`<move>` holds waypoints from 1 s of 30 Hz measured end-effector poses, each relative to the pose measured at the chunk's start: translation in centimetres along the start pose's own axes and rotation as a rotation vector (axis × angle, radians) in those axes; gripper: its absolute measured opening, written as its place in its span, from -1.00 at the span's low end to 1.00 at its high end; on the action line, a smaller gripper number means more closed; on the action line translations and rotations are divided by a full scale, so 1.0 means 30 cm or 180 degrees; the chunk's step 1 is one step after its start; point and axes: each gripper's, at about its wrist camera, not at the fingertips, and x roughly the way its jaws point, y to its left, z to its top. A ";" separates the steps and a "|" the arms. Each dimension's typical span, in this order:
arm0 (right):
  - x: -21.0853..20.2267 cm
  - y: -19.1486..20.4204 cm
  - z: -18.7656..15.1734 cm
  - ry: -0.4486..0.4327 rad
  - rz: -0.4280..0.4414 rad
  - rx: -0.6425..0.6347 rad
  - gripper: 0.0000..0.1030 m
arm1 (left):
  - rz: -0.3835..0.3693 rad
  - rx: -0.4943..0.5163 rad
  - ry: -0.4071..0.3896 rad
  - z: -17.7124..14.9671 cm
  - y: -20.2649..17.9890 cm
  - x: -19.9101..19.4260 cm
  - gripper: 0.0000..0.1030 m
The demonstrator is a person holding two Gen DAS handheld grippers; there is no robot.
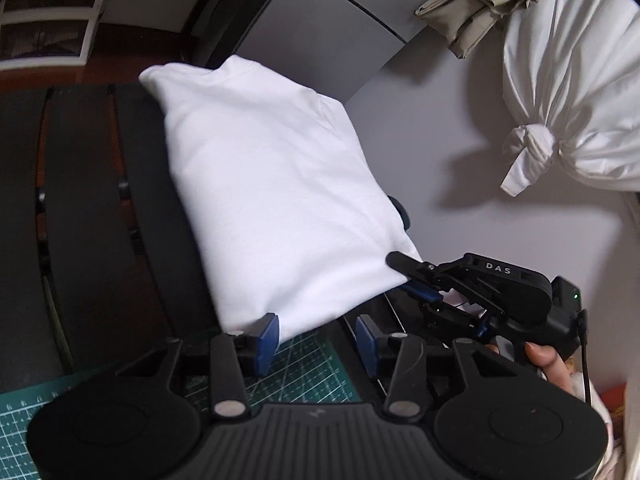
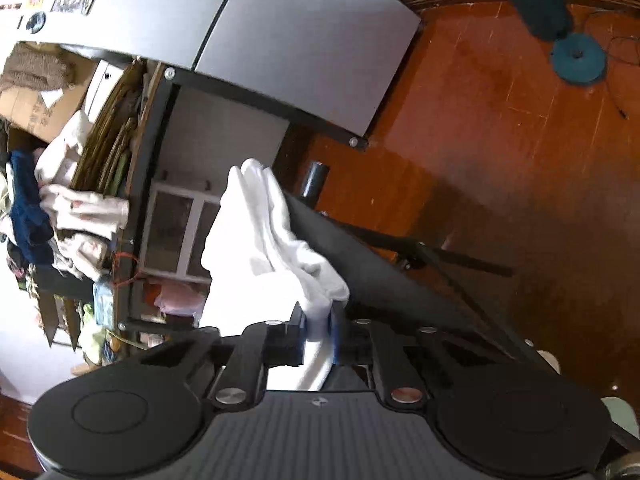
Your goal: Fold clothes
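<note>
One folded white shirt (image 1: 272, 200) lies on a black folding board (image 1: 92, 208), its near hem over a green cutting mat (image 1: 304, 372) on the counter (image 1: 460, 168). Two tongs work at that hem. The left tongs (image 1: 318, 336) stand open, one blue pad (image 1: 269, 334) touching the hem, the other clear of it. The right tongs (image 2: 318, 330) are clamped on a bunched corner of the shirt. Beyond the shirt, one knotted white bundle (image 1: 568, 92) and one crumpled olive cloth (image 1: 480, 4) sit on the pale counter. Below is a reddish wooden floor (image 2: 500, 140) with one teal fan stand (image 2: 576, 58) and a heap of clothes (image 2: 60, 216).
</note>
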 end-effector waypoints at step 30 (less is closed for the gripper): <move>-0.607 0.300 -0.601 0.0070 -0.0420 -0.2582 0.44 | 0.1367 -0.0247 -0.0807 -0.653 -0.338 -0.770 0.63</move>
